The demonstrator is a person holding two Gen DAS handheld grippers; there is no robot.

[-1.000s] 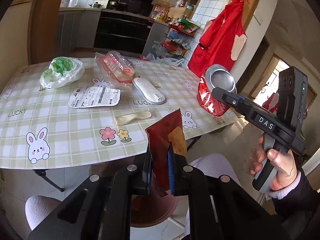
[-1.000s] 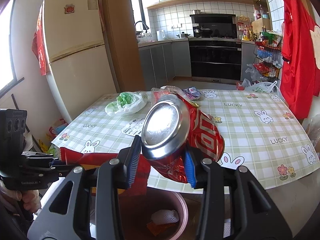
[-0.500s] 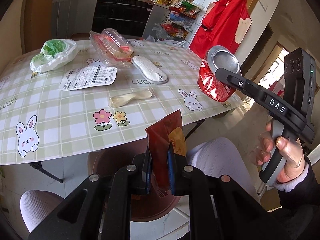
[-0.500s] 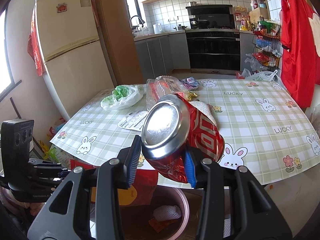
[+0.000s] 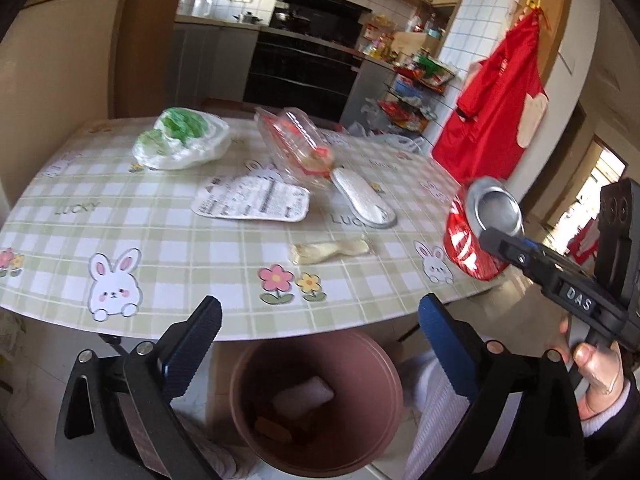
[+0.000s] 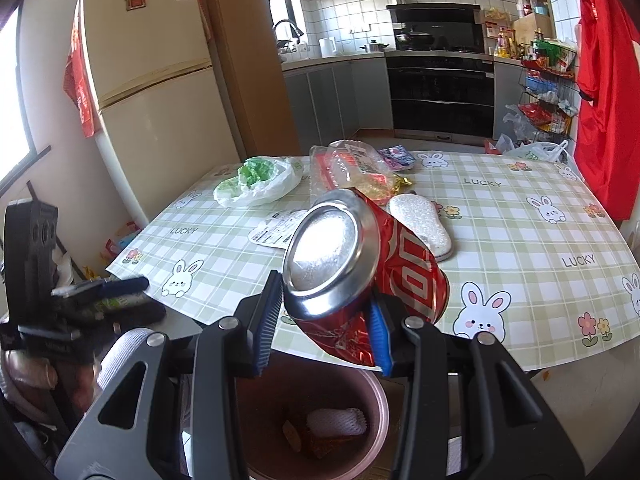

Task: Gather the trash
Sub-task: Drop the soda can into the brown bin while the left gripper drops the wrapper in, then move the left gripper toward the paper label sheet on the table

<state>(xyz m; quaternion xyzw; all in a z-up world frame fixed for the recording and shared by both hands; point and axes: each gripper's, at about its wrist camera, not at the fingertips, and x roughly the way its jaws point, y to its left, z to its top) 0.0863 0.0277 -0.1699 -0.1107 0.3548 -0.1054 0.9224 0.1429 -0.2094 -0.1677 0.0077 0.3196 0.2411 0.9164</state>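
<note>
Left wrist view: the left hand-held gripper point(image 5: 320, 320) hangs above a brown bin point(image 5: 320, 404) at the near edge of the worktop point(image 5: 160, 240); its jaws are opening, spread wide, with nothing between them. Scraps and a white foam piece lie in the bin. On the checked worktop rest a bag of greens point(image 5: 182, 144), a clear clamshell box point(image 5: 296, 144), a printed label point(image 5: 252, 204), a white foam tray point(image 5: 362, 202) and a wrapped spoon point(image 5: 332, 250). At right, a hand point(image 5: 596, 368) carries the right hand-held gripper, clamped on a crushed red can point(image 5: 476, 232) beyond the worktop's edge. Right wrist view: the right hand-held gripper point(image 6: 324, 316) grasps the can point(image 6: 360, 264) between its blue pads, silver base toward the camera, directly over the bin point(image 6: 316, 424). The left hand-held gripper point(image 6: 108, 292) shows at far left, blurred.
</note>
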